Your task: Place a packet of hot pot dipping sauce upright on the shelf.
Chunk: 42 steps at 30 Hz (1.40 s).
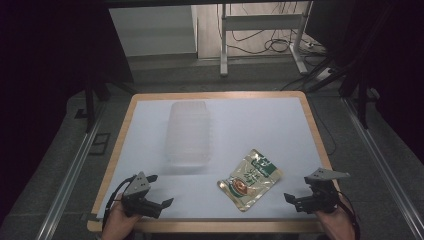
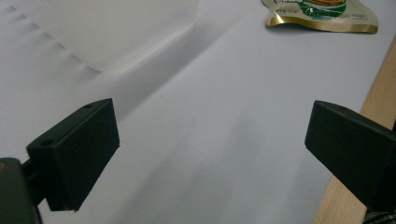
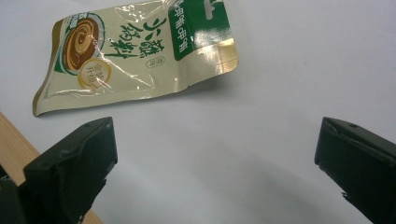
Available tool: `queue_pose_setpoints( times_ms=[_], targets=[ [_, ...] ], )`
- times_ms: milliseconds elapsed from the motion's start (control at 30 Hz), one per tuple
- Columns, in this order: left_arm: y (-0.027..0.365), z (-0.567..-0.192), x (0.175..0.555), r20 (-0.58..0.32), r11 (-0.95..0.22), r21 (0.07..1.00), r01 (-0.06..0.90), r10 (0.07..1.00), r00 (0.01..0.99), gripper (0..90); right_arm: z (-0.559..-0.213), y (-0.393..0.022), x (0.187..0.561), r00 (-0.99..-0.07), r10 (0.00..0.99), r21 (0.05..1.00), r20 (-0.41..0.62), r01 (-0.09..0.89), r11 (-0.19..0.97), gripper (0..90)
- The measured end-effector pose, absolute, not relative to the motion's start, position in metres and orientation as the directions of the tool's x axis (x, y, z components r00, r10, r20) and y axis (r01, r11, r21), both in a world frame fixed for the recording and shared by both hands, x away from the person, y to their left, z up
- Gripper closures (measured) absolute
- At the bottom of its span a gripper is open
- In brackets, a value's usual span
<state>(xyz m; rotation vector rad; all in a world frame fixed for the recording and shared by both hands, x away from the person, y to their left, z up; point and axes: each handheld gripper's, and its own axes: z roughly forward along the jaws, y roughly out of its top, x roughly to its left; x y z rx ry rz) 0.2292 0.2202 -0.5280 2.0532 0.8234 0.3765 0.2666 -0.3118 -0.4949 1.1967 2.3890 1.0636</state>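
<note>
Right claw: your right claw (image 1: 306, 196) sat at the near right corner of the worktop, jaws spread wide with nothing between them; in the right gripper view bare white surface lay between the two black jaws (image 3: 210, 158).
Pouch position: the pouch (image 1: 249, 179) lay flat on the white sheet, near the front edge and right of centre, apart from both claws.
Direction from the claw: it lay to the left of your right claw and slightly farther up the worktop; in the right gripper view it showed ahead and off to the left (image 3: 140, 53).
Long axis: it ran on a diagonal, green-topped end pointing up and right, the printed-bowl end down and left toward you.
Nearer hand: your right claw looked somewhat nearer than the left, so the reach was probably yours to make on that side.
Pouch material: glossy cream film with a gold edge, green header and brown print; thin, slightly puffed, one corner curled up off the sheet.
Left claw: your left claw (image 1: 153, 189) rested at the near left, also wide apart and holding nothing; its own view showed the pouch's gold edge (image 2: 322, 21) far ahead.
Container: a clear, ribbed plastic container (image 1: 188, 131), oblong with rounded corners, stood left of centre, beyond the pouch and well apart from it.
Worktop: the worktop (image 1: 120, 145) had a pale wood rim around a smooth matte white sheet.
</note>
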Motion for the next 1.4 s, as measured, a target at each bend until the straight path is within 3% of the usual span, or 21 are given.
queue_pose_setpoints(
  times_ms=[400,1400],
  targets=[
    [0.219,-0.529,0.229,-0.038,-0.413,0.817,0.402,0.658,0.752,2.3,-0.497,-0.310,0.269,-0.608,0.794,0.731,0.016,0.549,0.406,0.0],
    [0.220,-0.531,0.231,-0.046,-0.410,0.817,0.405,0.654,0.755,2.6,-0.498,-0.301,0.278,-0.621,0.783,0.749,0.027,0.532,0.395,0.3]
  ],
)
